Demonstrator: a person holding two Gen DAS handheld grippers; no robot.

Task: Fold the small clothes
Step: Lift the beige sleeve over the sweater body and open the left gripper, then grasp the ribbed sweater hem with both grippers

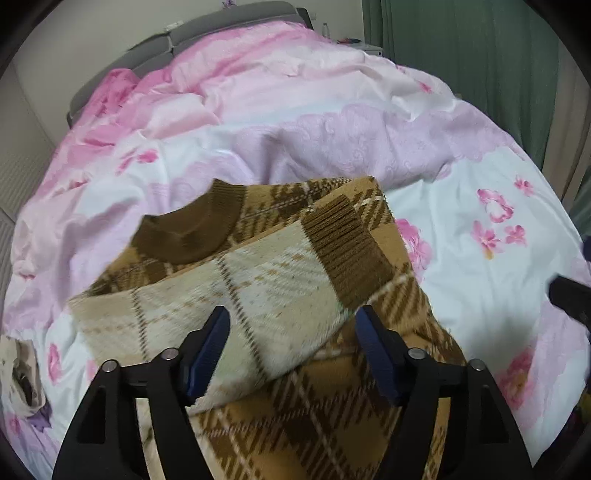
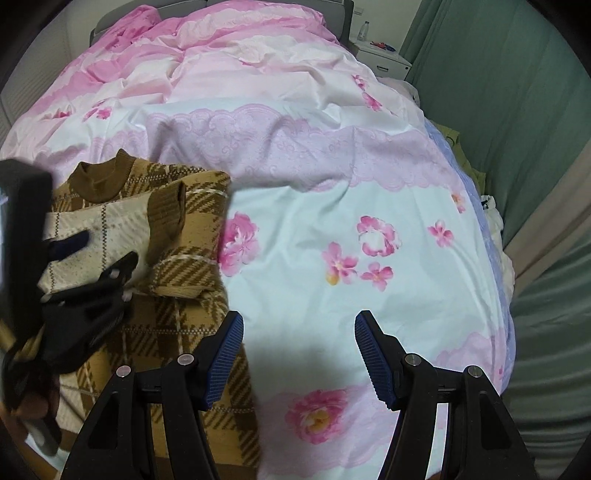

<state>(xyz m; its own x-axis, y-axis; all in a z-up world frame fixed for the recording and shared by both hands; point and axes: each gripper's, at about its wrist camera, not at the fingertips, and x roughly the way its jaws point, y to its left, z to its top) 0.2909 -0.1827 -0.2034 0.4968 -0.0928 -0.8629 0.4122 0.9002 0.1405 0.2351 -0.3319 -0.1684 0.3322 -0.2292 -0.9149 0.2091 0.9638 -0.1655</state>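
A brown and tan plaid sweater [image 1: 306,413] lies on the bed with its dark brown collar [image 1: 192,229] pointing toward the headboard. One cream sleeve [image 1: 258,291] is folded across the chest, its ribbed brown cuff [image 1: 347,243] near the right shoulder. My left gripper [image 1: 291,321] hovers open over that sleeve, and its blue pads stand apart from the cloth. In the right wrist view the sweater [image 2: 177,332] is at the left, with the left gripper [image 2: 105,249] above it. My right gripper [image 2: 299,325] is open over bare quilt beside the sweater's right edge, holding nothing.
The pink and white floral quilt [image 2: 332,177] covers the whole bed. A grey headboard [image 1: 207,33] is at the far end, and a white nightstand [image 2: 384,55] with a bottle stands by green curtains [image 2: 517,92]. A small patterned cloth [image 1: 22,373] lies at the left edge.
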